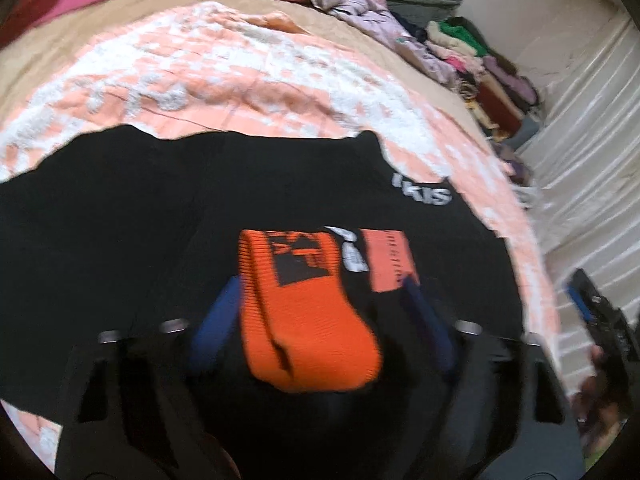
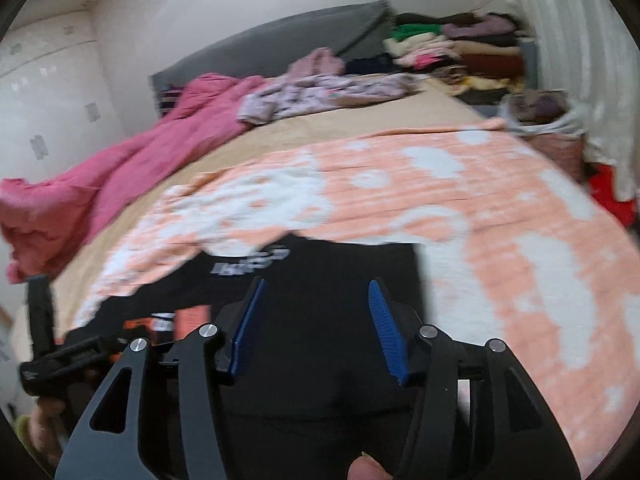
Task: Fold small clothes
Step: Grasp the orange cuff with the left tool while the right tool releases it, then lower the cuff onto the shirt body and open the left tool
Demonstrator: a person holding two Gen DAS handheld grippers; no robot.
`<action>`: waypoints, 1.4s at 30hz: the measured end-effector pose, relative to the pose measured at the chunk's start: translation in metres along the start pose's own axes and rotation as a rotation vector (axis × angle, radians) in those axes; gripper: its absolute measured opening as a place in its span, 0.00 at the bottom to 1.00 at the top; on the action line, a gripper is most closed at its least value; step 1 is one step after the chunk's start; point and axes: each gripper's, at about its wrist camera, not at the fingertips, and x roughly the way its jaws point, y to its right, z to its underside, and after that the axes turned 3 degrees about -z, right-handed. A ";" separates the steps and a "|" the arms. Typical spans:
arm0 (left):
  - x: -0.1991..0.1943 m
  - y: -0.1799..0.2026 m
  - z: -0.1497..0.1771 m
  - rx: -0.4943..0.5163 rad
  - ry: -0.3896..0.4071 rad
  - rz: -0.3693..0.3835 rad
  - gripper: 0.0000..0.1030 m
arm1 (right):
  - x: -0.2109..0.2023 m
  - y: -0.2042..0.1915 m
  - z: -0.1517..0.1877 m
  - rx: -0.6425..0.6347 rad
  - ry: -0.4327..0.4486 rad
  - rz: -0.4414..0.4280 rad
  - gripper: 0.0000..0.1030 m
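A black shirt [image 1: 168, 216] lies flat on the near part of the bed, on a peach blanket [image 1: 224, 92].

The shirt has an orange collar [image 1: 304, 312] and white letters [image 1: 424, 190]. The left claw [image 1: 320, 284] hangs over the collar with its blue fingers [image 1: 214, 320] spread apart, one on each side, holding nothing. The right claw [image 2: 316, 296] is over the shirt's plain black part near the blanket's right side, fingers [image 2: 386, 332] wide apart and holding nothing too. A pink quilt [image 2: 120, 168] lies along the bed's far left edge. A pile of clothes [image 2: 456, 46] sits at the far right corner.
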 end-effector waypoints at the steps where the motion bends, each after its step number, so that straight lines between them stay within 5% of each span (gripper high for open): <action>1: 0.001 -0.001 0.000 0.006 0.002 -0.013 0.23 | -0.002 0.009 0.002 0.003 0.001 0.035 0.50; 3: 0.001 -0.002 -0.001 0.003 0.005 0.019 0.12 | -0.003 0.020 0.007 0.016 -0.008 0.066 0.50; 9: -0.026 0.004 -0.006 0.061 0.116 0.016 0.10 | 0.001 0.018 0.027 -0.018 -0.050 0.063 0.50; 14: -0.016 -0.002 -0.009 0.078 0.080 -0.104 0.18 | 0.016 -0.007 0.035 -0.093 -0.076 0.047 0.50; 21: -0.054 -0.002 -0.015 0.117 0.238 -0.140 0.31 | 0.037 -0.030 0.040 -0.146 -0.120 0.016 0.50; 26: -0.026 0.021 -0.001 0.220 0.127 -0.089 0.32 | 0.051 -0.026 0.046 -0.146 -0.167 0.046 0.50; 31: 0.003 0.021 0.012 0.296 0.011 -0.202 0.46 | 0.059 -0.004 0.054 -0.119 -0.222 0.115 0.51; 36: 0.003 0.009 0.012 0.258 -0.002 -0.155 0.48 | 0.061 0.015 0.064 -0.054 -0.241 0.086 0.51; 42: 0.008 0.013 0.017 0.258 0.017 -0.201 0.54 | 0.053 0.015 0.064 -0.030 -0.254 0.091 0.52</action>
